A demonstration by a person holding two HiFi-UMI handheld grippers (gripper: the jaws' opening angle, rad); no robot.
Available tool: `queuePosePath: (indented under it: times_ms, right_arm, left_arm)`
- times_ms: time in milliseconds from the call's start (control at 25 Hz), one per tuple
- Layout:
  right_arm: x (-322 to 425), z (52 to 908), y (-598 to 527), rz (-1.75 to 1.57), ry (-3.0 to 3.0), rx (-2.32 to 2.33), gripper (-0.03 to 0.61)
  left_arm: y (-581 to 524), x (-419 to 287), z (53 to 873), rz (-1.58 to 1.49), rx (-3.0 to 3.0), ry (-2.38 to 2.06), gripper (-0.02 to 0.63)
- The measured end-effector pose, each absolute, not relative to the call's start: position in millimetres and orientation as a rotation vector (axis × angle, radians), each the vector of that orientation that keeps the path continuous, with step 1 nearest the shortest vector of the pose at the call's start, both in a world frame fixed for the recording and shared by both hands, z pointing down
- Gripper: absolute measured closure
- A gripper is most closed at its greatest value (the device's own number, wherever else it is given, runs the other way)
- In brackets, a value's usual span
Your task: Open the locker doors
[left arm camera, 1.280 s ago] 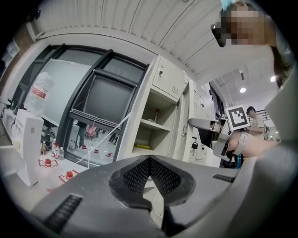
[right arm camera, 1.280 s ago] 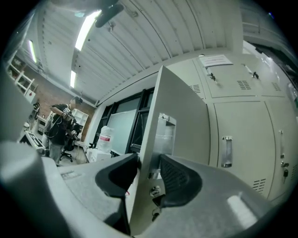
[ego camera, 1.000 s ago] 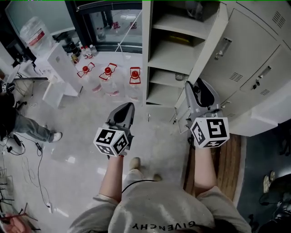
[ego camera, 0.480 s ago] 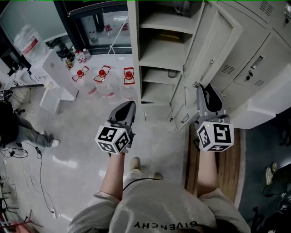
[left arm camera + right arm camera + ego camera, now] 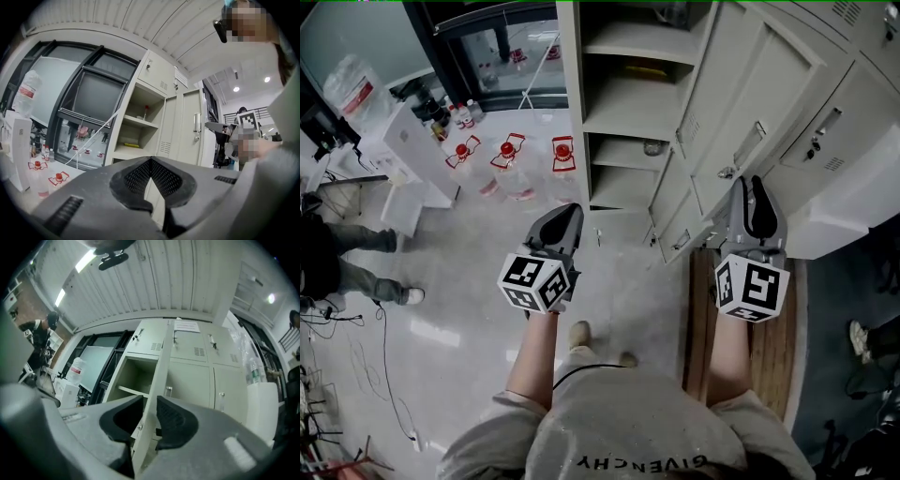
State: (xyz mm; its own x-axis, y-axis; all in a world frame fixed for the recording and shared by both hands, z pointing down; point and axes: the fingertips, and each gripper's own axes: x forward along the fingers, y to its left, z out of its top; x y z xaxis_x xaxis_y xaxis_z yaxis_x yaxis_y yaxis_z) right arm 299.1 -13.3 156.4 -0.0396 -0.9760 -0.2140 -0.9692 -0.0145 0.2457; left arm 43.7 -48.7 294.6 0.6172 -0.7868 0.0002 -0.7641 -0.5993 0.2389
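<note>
Moved rightward, right tool (image 5: 752, 192) now straddles the upright edge of the tall beige metal locker door (image 5: 741, 94), jaws closing onto it; left tool (image 5: 562, 220) closed, idle.

Right gripper (image 5: 150, 400) closing on door edge (image 5: 157, 380), apparently touching
</note>
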Motion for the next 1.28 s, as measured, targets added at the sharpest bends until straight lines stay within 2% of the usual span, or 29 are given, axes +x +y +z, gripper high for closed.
queuePosePath:
  times_ms: [200,480,1280]
  right_arm:
    - [281.8,155.3,-6.3,-0.625,-2.178,2.122,0.526]
    - [262.2,189.3,-17.0,-0.41,-2.368,2.052,0.572]
    - [205.3,305.7,-7.5,-0.067,-2.558,1.763,0.575]
  left_arm:
    - [-51.3,41.9,294.4,-0.153,2.63,-1.275,0.615]
    - [-55.6,36.6,293.4,-0.136,2.64,-1.289,0.615]
    - [-31.9,-4.5,331.2,-0.072,2.618,-1.483,0.615]
